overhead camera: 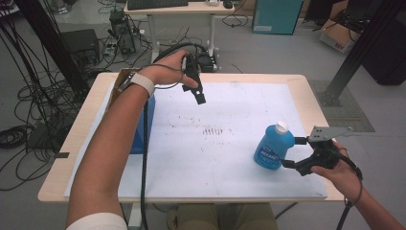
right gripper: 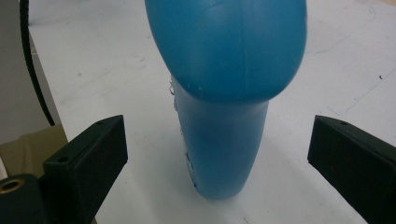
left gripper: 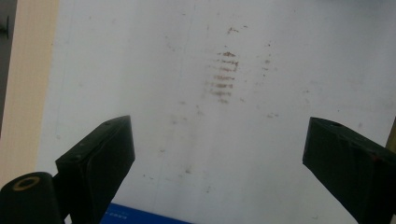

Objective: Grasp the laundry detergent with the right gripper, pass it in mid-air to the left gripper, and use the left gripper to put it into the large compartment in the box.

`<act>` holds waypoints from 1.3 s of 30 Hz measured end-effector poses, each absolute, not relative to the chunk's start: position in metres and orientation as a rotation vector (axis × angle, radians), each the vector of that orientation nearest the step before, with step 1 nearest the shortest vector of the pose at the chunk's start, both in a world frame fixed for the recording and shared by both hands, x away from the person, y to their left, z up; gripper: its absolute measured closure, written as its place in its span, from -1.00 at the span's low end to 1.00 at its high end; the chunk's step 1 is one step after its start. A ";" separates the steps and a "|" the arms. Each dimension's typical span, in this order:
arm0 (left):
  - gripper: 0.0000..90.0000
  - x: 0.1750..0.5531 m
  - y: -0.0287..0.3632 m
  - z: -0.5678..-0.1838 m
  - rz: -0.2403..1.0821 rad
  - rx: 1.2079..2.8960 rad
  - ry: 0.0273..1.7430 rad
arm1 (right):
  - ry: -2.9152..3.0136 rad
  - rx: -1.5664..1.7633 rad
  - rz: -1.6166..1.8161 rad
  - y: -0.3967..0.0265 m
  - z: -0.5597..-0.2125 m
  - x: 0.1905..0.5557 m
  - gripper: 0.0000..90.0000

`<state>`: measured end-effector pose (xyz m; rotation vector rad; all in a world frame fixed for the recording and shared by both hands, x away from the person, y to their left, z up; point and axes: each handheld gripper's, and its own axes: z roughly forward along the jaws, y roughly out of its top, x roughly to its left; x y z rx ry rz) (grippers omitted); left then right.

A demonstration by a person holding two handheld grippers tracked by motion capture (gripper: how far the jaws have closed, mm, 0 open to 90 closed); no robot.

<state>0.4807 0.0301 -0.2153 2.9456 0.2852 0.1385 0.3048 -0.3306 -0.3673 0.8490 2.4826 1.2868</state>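
A blue plastic bottle (overhead camera: 273,146) with a white cap stands upright on the white sheet (overhead camera: 225,158) at the right. My right gripper (overhead camera: 290,151) is open just to its right, its jaws pointing at the bottle without touching it. In the right gripper view the bottle (right gripper: 224,116) stands between the two spread jaws with a gap on each side. My left gripper (overhead camera: 201,97) hangs above the far left part of the sheet, tilted downward. Its jaws stand wide apart in the left gripper view (left gripper: 217,154), over bare, smudged sheet.
A blue box (overhead camera: 143,127) sits at the table's left side under my left forearm, beside a brown cardboard piece (overhead camera: 117,84). Dark smudges (overhead camera: 213,130) mark the sheet's middle. Cables, a desk and boxes lie on the floor beyond the table's far edge.
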 end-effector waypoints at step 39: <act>-0.78 0.481 0.030 -0.222 0.117 2.952 0.302 | 2.343 0.862 1.459 -0.317 -0.399 0.318 -0.80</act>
